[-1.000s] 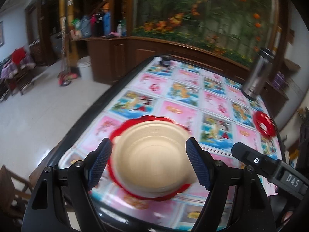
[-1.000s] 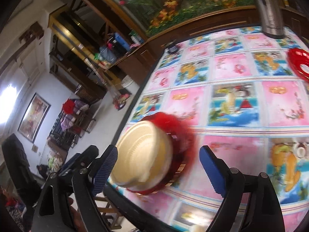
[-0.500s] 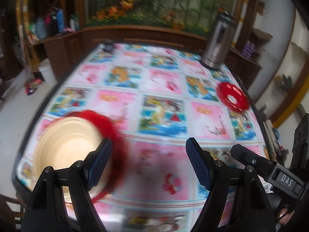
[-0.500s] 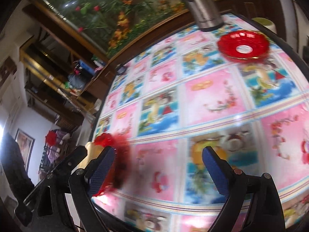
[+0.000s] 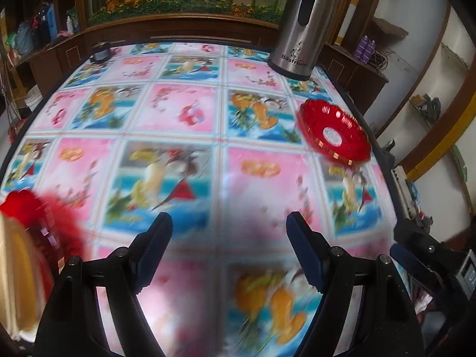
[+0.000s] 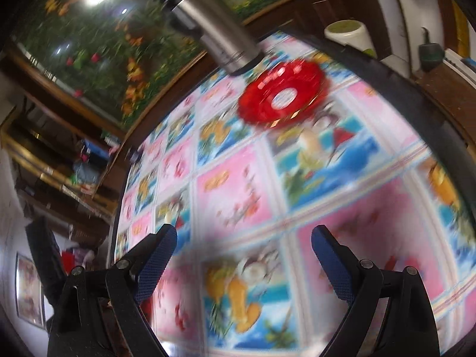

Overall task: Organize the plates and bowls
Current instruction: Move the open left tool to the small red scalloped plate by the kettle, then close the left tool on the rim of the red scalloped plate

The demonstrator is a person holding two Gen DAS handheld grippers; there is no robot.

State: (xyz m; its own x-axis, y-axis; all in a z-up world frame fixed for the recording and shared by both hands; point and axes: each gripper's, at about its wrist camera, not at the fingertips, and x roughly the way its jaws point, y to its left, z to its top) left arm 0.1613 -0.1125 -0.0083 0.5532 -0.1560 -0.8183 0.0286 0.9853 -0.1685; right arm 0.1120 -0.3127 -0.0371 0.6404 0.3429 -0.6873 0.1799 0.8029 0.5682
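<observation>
Fingers [image 5: 303, 247] of the left gripper [image 5: 229, 248] and right gripper [image 6: 244, 255] are spread, empty, aimed for grabbing the red scalloped plastic plate [image 5: 334, 132] lying near the counter [image 5: 178, 113] edge, beside the steel flask [image 5: 303, 26]

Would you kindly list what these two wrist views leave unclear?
- Cream bowl on its red plate: cut by left wrist view's left edge, smeared.
- Second red plate: blurred in right view.
- Right gripper: only one finger shows, left view's right edge.
</observation>
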